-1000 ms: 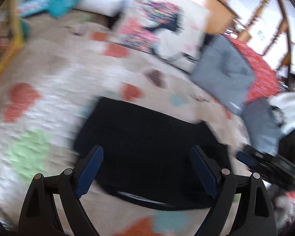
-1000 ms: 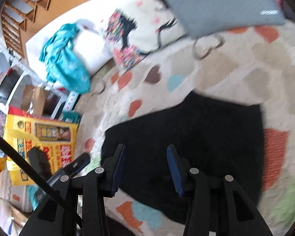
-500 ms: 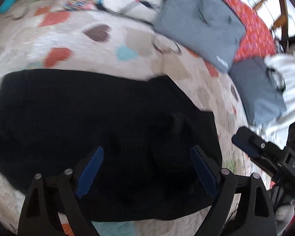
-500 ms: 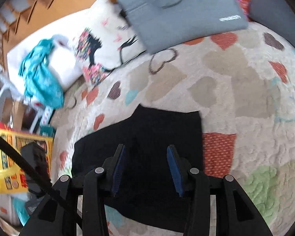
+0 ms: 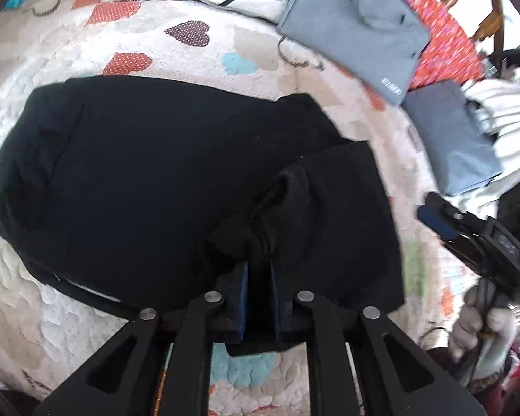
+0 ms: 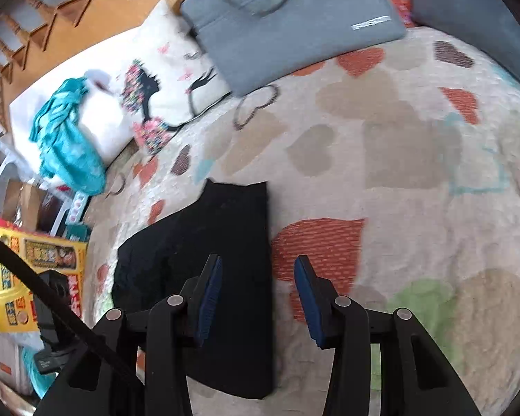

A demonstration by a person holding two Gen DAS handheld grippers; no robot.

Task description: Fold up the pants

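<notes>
Left tool [image 5: 259, 270] closing w/ a bunched fold of the black pants [image 5: 138, 159] btwn its pads. Right tool [image 6: 256, 298] open over pants' edge, on quilt [image 6: 398, 159].

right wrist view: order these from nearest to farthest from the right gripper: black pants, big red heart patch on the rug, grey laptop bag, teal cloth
1. Black pants: at the right gripper, their edge between its open fingers.
2. Big red heart patch: just ahead, under the right-hand finger.
3. Teal cloth: far left, on a white cushion.
4. Grey laptop bag: top of the picture, past the rug.
Teal cloth and bag are close to call.
</notes>
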